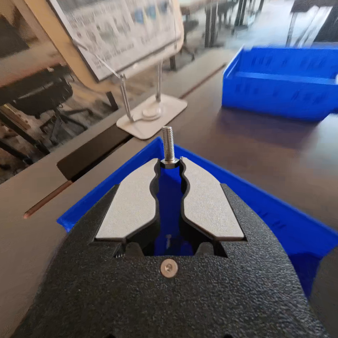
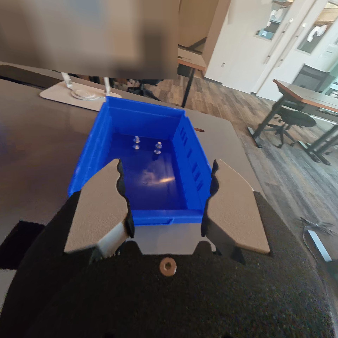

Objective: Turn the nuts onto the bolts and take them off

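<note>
Left wrist view, nearest first: the left gripper [image 1: 169, 162] is clamped at its very tips on the hex head of a bolt [image 1: 168, 144], whose threaded shank stands upright and bare, no nut on it. Directly beneath the gripper sits a blue bin [image 1: 228, 182]; through the gap between the jaws something small and metallic lies on the bin floor, too blurred to identify. Farther off at 2 o'clock a second blue bin [image 1: 279, 86] rests on the dark table [image 1: 210, 137], and at 12 o'clock a sign stand [image 1: 155, 113] sits on its pale base.

Right wrist view: the right gripper [image 2: 167, 161] is spread wide and holds nothing, poised above the near edge of that blue bin [image 2: 91, 155]. On the bin floor toward 12 o'clock lie two small shiny pieces [image 2: 136, 140] and [image 2: 158, 145], probably nuts, each mirrored in the glossy plastic; their exact form is not resolvable.

Assessment: the bolt is secured and presented. No nut is picked up, so threading on has not started, and removal remains entirely outstanding.
</note>
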Available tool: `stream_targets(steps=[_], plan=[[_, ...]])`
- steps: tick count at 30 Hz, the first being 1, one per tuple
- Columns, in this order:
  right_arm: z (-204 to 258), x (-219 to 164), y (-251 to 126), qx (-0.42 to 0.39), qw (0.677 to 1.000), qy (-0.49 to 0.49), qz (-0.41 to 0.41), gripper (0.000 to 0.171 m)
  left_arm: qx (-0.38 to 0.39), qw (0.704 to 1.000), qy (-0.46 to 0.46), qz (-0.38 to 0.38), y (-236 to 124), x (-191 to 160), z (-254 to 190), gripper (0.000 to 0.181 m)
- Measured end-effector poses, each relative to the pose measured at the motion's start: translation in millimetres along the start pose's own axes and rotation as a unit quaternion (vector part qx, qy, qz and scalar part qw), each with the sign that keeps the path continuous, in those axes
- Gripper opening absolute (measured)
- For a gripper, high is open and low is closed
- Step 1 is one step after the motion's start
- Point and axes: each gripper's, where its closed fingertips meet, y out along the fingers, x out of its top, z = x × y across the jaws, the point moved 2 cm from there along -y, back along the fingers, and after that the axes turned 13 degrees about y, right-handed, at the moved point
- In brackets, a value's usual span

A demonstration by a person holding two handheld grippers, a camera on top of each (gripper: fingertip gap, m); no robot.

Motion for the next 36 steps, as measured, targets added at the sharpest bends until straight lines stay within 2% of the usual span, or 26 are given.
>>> stream_targets(steps=[4, 8, 11, 13, 16, 20, 26, 32, 34, 36], plan=[[54.2, 12.9, 7.7, 0.129, 0.991, -0.041, 0.019, 0.088, 0.044, 0.994, -0.055, -0.081, -33.5, 12.7, -19.5, 0.019], [130.6, 25.2, 9.1, 0.296, 0.949, -0.098, 0.048, 0.080, 0.084, 0.983, -0.086, -0.135, -71.3, 14.2, -37.9, 0.019], [199.0, 31.2, 1.3, 0.433, 0.886, -0.150, 0.070, 0.075, 0.111, 0.979, -0.088, -0.144, -97.7, 11.9, -55.4, 0.019], [246.0, 33.8, -9.3, 0.525, 0.824, -0.198, 0.080, 0.073, 0.123, 0.978, -0.089, -0.142, -112.6, 8.7, -68.3, 0.019], [308.1, 38.8, -17.5, 0.614, 0.734, -0.281, 0.080, 0.071, 0.161, 0.973, -0.091, -0.136, -137.2, 1.3, -80.5, 0.019], [380.6, 40.3, -13.2, 0.668, 0.636, -0.377, 0.080, 0.066, 0.209, 0.965, -0.088, -0.135, -172.6, -7.6, -92.6, 0.019], [465.2, 18.8, 5.4, 0.714, 0.498, -0.484, 0.083, 0.052, 0.254, 0.955, -0.087, -0.124, -210.3, -26.7, -103.1, 0.019], [506.4, -25.1, 25.0, 0.762, 0.351, -0.528, 0.134, 0.001, 0.285, 0.948, -0.094, -0.109, -228.5, -51.9, -101.0, 0.019], [513.4, -45.1, 33.0, 0.759, 0.318, -0.545, 0.161, 0.000, 0.291, 0.946, -0.097, -0.105, -231.3, -58.9, -96.8, 0.019], [518.7, -65.1, 43.5, 0.744, 0.299, -0.570, 0.181, 0.000, 0.298, 0.944, -0.097, -0.101, -233.9, -63.3, -92.5, 0.019]])
